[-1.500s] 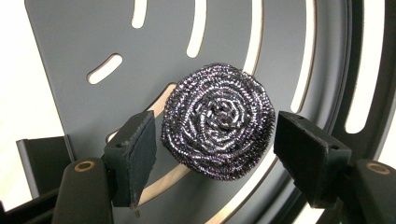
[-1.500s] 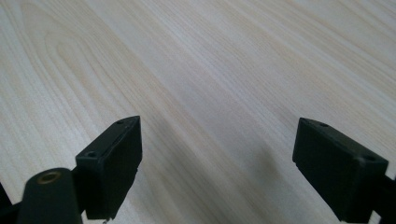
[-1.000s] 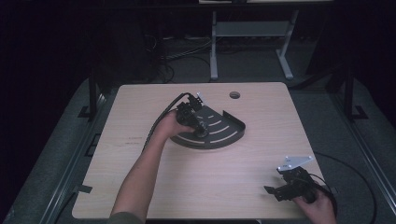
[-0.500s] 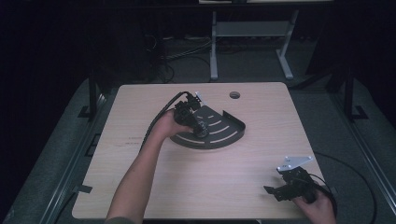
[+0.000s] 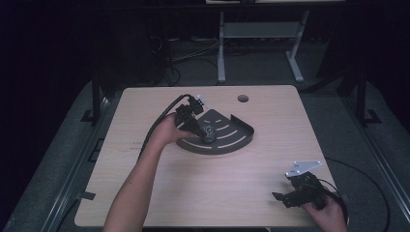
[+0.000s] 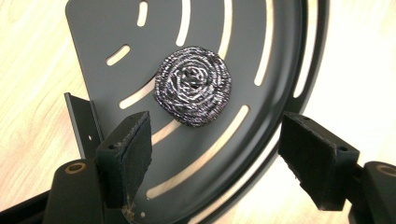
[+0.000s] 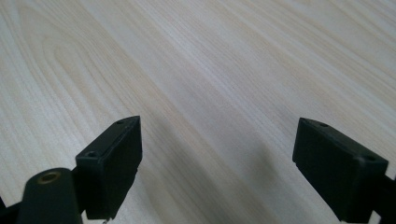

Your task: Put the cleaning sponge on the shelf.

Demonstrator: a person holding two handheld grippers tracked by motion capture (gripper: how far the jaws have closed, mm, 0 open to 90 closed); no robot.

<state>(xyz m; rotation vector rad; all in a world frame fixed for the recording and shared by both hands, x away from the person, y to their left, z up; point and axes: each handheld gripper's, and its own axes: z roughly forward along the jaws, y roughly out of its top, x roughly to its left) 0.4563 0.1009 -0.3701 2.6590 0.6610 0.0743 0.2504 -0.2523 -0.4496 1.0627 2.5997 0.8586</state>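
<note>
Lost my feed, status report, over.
Left gripper open above scourer. Scourer lies free on black tray. Right gripper open over bare table. Nothing in the way.

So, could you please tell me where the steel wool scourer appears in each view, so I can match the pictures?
High view: the scourer lies left of centre on the black slotted tray, at the left gripper.
Left gripper view: upper middle, on the tray, beyond the open jaws.
Right gripper view: not in it.
Shared landmark: the tray's curved slots.
</note>
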